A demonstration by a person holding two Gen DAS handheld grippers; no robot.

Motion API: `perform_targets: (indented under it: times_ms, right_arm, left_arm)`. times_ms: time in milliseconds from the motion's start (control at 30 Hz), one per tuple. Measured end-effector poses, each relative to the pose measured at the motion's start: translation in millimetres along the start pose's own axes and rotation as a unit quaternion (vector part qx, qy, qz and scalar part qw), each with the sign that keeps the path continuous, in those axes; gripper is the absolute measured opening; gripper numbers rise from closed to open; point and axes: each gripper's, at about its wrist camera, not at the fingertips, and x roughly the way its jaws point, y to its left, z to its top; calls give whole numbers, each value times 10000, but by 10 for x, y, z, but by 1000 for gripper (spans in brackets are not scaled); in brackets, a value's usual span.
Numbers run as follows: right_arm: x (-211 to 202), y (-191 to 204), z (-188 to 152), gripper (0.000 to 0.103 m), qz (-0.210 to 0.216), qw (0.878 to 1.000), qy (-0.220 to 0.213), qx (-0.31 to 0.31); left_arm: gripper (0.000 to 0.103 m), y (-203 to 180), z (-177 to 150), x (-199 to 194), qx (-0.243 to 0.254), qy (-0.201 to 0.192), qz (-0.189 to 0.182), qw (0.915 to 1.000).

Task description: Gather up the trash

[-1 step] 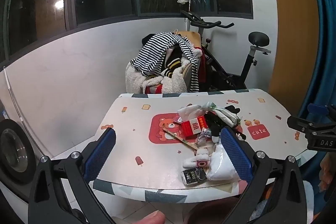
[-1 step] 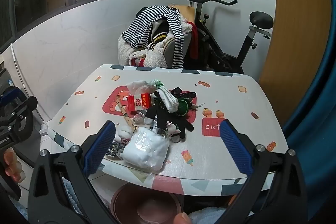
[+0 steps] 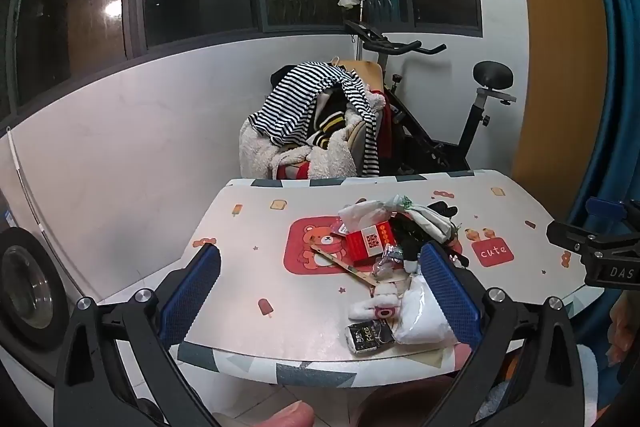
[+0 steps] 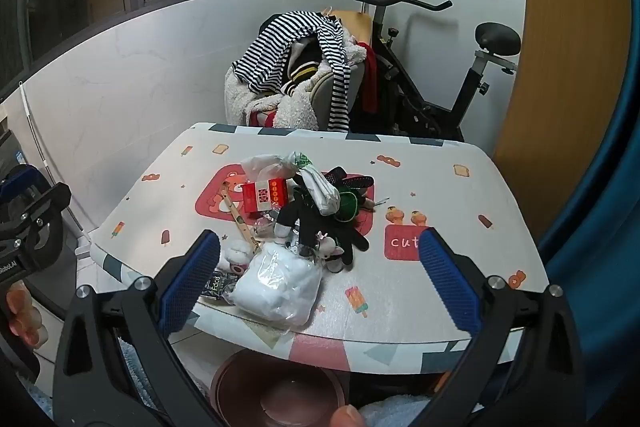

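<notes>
A heap of trash lies on the cartoon-print table (image 3: 248, 267) (image 4: 440, 187): a red carton (image 3: 368, 241) (image 4: 266, 195), a crumpled clear bag (image 3: 362, 213) (image 4: 264, 165), a wooden stick (image 3: 344, 265) (image 4: 238, 219), a black packet (image 3: 366, 337) (image 4: 216, 283), a white plastic-wrapped bundle (image 3: 420, 315) (image 4: 280, 285) and dark plush pieces (image 4: 308, 223). My left gripper (image 3: 319, 253) hangs open before the table's near edge, left of the heap. My right gripper (image 4: 319, 237) is open too, framing the bundle from above the near edge. Both hold nothing.
A brown round bowl (image 4: 280, 391) sits below the table's near edge. Behind the table stand a chair piled with clothes (image 3: 316, 123) and an exercise bike (image 3: 440, 107). A washing machine (image 3: 28, 291) is at the left, a blue curtain (image 4: 592, 187) at the right.
</notes>
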Motion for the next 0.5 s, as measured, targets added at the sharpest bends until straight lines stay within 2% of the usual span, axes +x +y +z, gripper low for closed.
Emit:
perform_targets:
  times_ms: [467,500]
  right_arm:
    - [-48,34,30,97,-2,10000,-53,18]
    - [-51,34,35,97,-3,10000,-56,19]
  left_arm:
    - [98,-5,0,8,15,-52,15,10000]
    - [98,-16,97,-36,12,-49,17,10000]
